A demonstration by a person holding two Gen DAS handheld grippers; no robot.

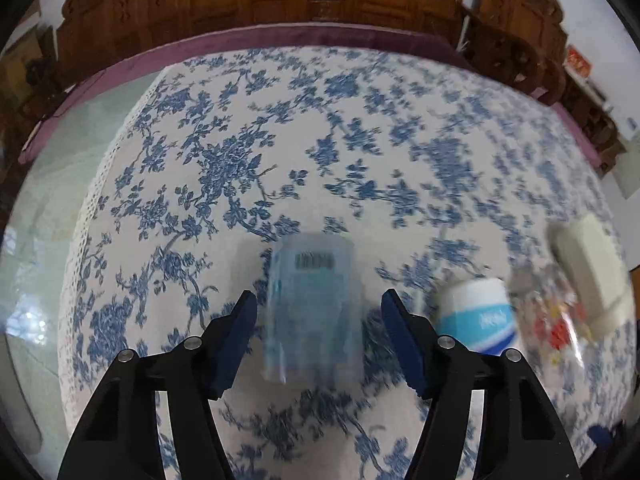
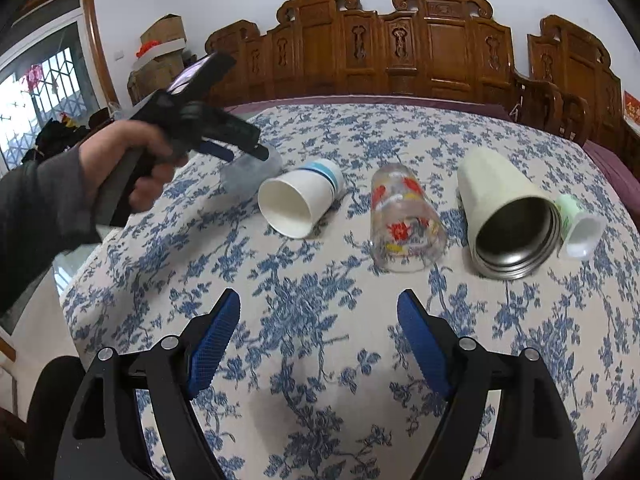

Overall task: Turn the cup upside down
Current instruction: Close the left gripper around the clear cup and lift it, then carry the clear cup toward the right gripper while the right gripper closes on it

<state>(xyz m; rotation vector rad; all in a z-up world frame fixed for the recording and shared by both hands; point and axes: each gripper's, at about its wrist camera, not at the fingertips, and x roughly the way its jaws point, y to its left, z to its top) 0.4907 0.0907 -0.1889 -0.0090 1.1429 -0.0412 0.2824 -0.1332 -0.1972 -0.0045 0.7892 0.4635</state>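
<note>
- Clear plastic cup (image 1: 312,304) with a barcode label lay blurred on the blue floral tablecloth (image 1: 248,152), sitting between the open jaws of the left gripper (image 1: 318,334); contact with the pads could not be told.
- From the right wrist view the same cup (image 2: 250,170) was far left on the worktop, partly hidden behind the left gripper (image 2: 240,151) held by the person's hand (image 2: 128,160).
- Paper cup (image 2: 300,200) with blue bands lay on its side just right of the clear cup, mouth facing near.
- Glass tumbler (image 2: 404,224) with red and yellow flowers lay on its side right of the paper cup, apart from it.
- Cream steel-lined mug (image 2: 504,216) lay on its side further right, mouth toward the camera.
- Small green-and-white bottle (image 2: 580,224) lay touching or just beside the mug's right side.
- Right gripper (image 2: 318,328) hovered near, above bare cloth, jaws wide apart and holding nothing.
- Carved wooden bench (image 2: 400,48) stood behind the far edge of the worktop.
</note>
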